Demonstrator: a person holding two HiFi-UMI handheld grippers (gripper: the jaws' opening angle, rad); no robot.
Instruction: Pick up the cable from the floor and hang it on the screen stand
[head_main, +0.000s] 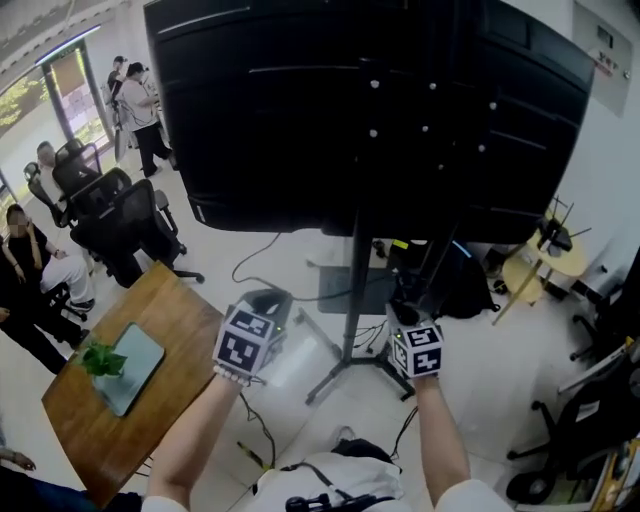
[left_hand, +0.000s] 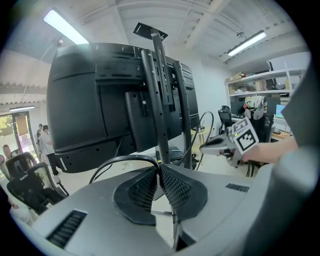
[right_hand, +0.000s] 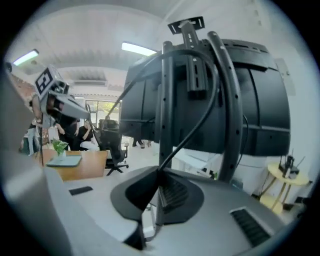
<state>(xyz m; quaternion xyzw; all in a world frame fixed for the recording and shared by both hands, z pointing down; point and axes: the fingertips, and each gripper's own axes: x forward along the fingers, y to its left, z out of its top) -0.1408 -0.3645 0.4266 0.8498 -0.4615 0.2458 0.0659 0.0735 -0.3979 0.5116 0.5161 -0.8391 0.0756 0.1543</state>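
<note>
Left gripper (left_hand: 159, 168) and right gripper (right_hand: 159, 172), each in one of a person's hands, are both clamped shut on the black cable (left_hand: 125, 157), which is up off the floor (head_main: 300, 372) and held in the air behind the screen stand (head_main: 354, 290). From the left jaws the cable bows out in a low arc to the left. From the right jaws it climbs in a long loop against the stand's black uprights, curves near the top of the mount, then slants down toward the other gripper. Whether it rests on the stand or only passes in front of it cannot be told. The two grippers are level with each other on either side of the stand's pole, their marker cubes facing up. Above them hangs the dark back of the large screen (head_main: 350, 110). To the left stand a wooden table (head_main: 160, 340) bearing a small green plant (head_main: 100, 358), black office chairs (head_main: 120, 215) and several people; to the right, a small round yellow table (head_main: 545, 262).
</note>
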